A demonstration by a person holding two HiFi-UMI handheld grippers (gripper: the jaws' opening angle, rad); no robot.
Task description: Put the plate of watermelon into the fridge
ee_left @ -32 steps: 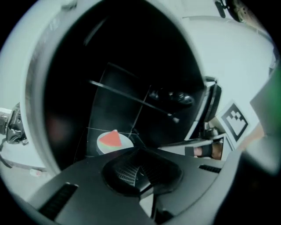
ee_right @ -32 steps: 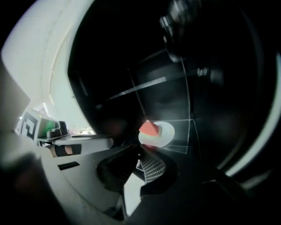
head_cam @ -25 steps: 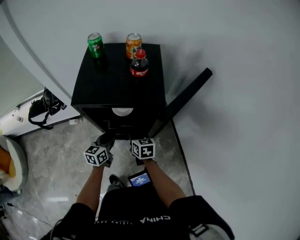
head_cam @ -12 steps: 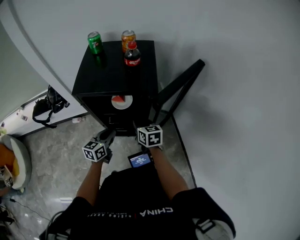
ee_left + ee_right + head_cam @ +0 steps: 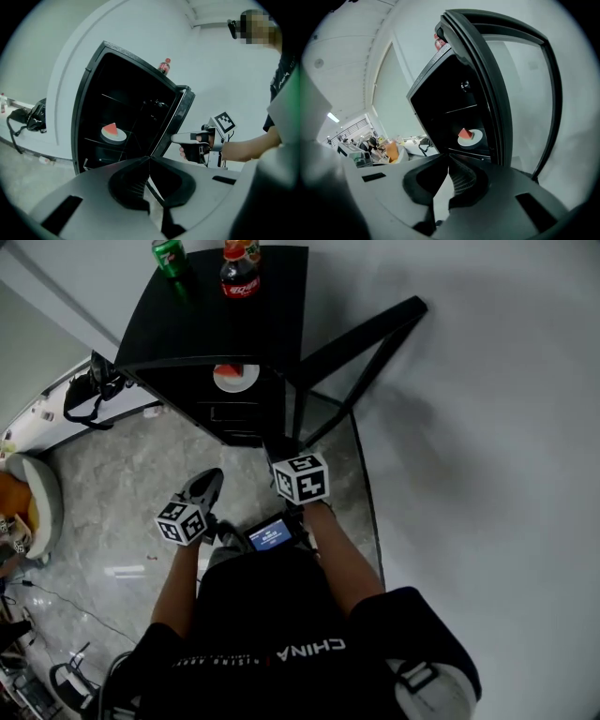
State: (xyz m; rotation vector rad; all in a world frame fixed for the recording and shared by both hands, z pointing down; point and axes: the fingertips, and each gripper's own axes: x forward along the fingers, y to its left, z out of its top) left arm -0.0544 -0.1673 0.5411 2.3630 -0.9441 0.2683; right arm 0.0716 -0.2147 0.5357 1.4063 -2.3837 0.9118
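As the door [image 5: 361,332] swung wider, plate [image 5: 236,377] showed.

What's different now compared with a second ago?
The left gripper and right gripper have drawn back a little from the fridge, both shut and empty; nothing was grabbed or released. The plate of watermelon stays on its shelf inside, the door stays open, the green can and cola bottle stay on top.

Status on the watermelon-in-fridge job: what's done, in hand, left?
Done: the plate with the watermelon sits inside the fridge. In hand: nothing. The left hand-held gripper and right hand-held gripper are both shut and empty, clear of the fridge. Left: the door stands open, so closing it is probably the last step.
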